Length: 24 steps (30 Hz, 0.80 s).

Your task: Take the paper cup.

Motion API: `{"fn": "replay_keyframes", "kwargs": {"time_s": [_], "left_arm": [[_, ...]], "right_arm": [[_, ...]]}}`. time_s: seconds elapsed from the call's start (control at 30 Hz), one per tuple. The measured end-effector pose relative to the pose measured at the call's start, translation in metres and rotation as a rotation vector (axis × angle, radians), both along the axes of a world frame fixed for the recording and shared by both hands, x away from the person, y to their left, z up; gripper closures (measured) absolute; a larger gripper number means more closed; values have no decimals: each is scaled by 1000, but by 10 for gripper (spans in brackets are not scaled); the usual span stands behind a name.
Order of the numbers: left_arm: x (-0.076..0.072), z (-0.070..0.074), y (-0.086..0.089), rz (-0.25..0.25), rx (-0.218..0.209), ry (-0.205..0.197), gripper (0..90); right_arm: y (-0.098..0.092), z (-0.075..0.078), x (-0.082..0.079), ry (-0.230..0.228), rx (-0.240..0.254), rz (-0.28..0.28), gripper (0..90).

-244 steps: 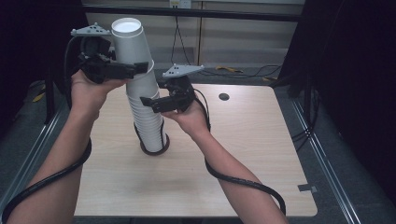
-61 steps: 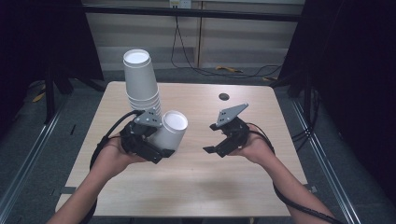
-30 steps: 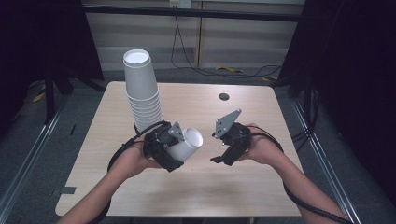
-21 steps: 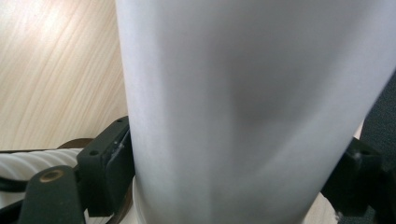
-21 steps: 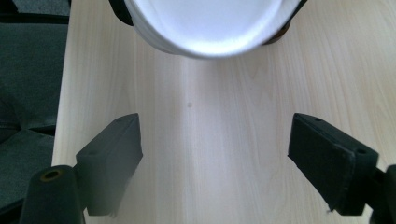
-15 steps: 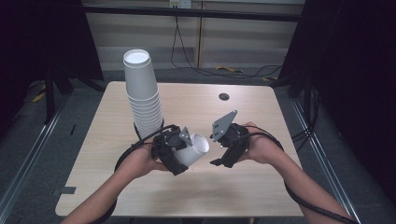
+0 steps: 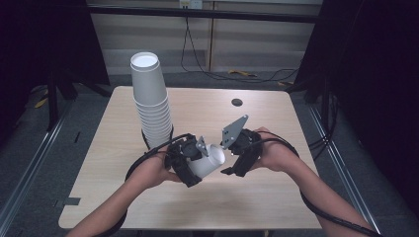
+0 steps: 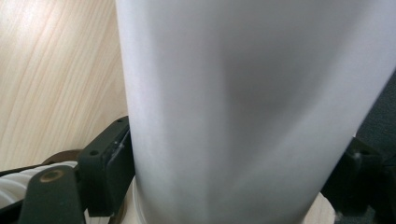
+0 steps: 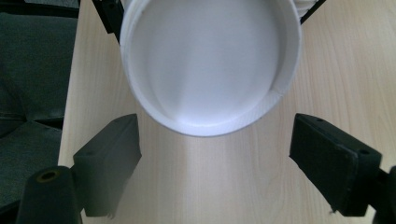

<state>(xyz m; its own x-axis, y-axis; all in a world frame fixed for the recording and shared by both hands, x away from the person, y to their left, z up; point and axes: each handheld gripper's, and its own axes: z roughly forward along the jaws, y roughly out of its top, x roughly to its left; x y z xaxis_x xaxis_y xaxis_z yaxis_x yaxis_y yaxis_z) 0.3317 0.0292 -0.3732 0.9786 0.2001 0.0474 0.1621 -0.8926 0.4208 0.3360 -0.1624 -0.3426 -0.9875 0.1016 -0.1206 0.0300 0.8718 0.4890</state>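
Observation:
A single white paper cup (image 7: 210,159) lies tilted on its side above the table, with my left gripper (image 7: 196,164) shut on its wall. In the left gripper view the cup (image 8: 243,107) sits between the two black jaws of the left gripper (image 8: 233,177). Its round end points at my right gripper (image 7: 230,161), which is open and a short way off. In the right gripper view that cup end (image 9: 205,60) hangs just beyond the spread jaws of the right gripper (image 9: 229,154), not between them. A tall stack of upturned white cups (image 7: 150,98) stands behind my left hand.
The light wooden table (image 7: 276,197) has a small black round hole (image 7: 237,102) near its far edge. Cables trail from both grippers across the table and off its front. Dark floor and metal rails flank the table on both sides.
My left gripper has carried the cup right and tipped its end toward the right gripper. The right gripper has edged left, so the gap between them has nearly closed.

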Motion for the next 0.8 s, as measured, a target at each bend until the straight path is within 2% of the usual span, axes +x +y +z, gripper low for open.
{"fn": "replay_keyframes", "kwargs": {"time_s": [0.27, 0.67, 0.8], "left_arm": [[0, -1, -3, -3, 7, 2, 173], [-1, -4, -11, -18, 10, 7, 173], [-1, -5, -14, -22, 5, 9, 173]], "right_arm": [[4, -1, -1, 1, -12, 13, 157], [7, 0, -1, 9, 12, 25, 156], [10, -1, -2, 16, 6, 27, 155]]}}
